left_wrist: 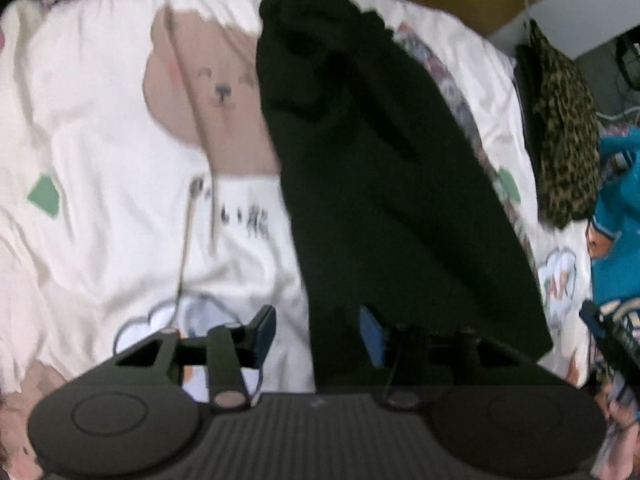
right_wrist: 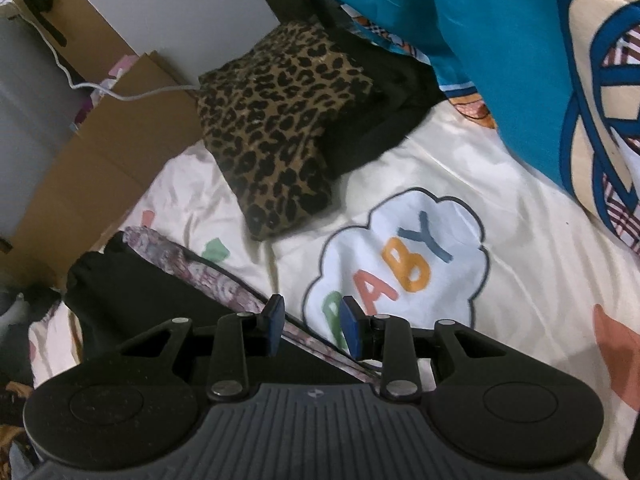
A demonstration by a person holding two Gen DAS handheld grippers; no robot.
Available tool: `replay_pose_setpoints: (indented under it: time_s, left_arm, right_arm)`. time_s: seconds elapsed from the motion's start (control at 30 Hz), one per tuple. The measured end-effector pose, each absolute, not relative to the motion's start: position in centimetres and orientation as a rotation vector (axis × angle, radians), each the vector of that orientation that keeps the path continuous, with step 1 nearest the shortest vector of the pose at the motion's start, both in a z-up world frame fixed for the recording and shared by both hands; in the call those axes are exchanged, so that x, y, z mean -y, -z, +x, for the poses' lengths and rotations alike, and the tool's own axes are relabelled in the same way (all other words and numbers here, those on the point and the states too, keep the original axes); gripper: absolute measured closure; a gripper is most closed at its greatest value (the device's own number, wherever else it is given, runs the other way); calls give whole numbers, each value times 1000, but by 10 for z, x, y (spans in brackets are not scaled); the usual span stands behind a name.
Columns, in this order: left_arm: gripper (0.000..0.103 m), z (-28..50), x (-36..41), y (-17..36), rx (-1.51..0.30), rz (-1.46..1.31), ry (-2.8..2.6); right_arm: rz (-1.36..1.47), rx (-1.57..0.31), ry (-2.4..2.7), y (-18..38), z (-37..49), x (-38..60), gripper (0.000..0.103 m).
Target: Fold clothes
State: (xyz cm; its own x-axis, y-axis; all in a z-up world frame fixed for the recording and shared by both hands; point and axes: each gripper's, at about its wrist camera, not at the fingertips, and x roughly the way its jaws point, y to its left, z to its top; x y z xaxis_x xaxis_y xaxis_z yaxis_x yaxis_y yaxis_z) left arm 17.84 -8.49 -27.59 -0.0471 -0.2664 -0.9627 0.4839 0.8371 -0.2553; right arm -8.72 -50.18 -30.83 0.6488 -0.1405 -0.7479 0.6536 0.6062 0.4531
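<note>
A black garment (left_wrist: 380, 168) lies as a long folded strip on the white printed bed sheet (left_wrist: 100, 120), with a floral edge (left_wrist: 452, 92) showing along its right side. My left gripper (left_wrist: 318, 334) hovers over its near end, pointing steeply down. It is open and its blue pads (left_wrist: 266, 330) press on nothing. In the right wrist view the same black garment (right_wrist: 132, 300) and its floral edge (right_wrist: 208, 276) run under my right gripper (right_wrist: 313, 327). That gripper is open, with sheet showing in the gap between its pads.
A folded leopard-print piece (right_wrist: 276, 128) rests on dark clothes (right_wrist: 384, 100) at the bed's far side. Teal printed fabric (right_wrist: 480, 40) is piled on the right. A cardboard box (right_wrist: 100, 152) and a white cable (right_wrist: 120, 94) stand beside the bed.
</note>
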Motion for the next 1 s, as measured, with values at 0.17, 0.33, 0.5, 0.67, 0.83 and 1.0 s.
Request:
replay_pose_setpoints:
  time_s: [0.17,0.33,0.5,0.67,0.83,1.0]
  left_arm:
    - [50,188,118,262,-1445,230,612]
    - [44,198,142,247,-1359,256,576]
    - [44,213,166,233,-1321,235,562]
    - [43,226,184,230,-1314,200,532]
    - [43,236,197,234,-1311,176,500]
    - [43,246,209,240,-1318,113,514]
  right_arm:
    - [792,-671,496,299,-86,501,65]
    - [777,-662,473,296,-78,497,65]
    - [697,-695,428,294,-59,489,65]
    - [631,-745,383,293,-36,481,65]
    - [562,-804,315,289,-8,470,65]
    - [527,-828,267,290,22,452,65]
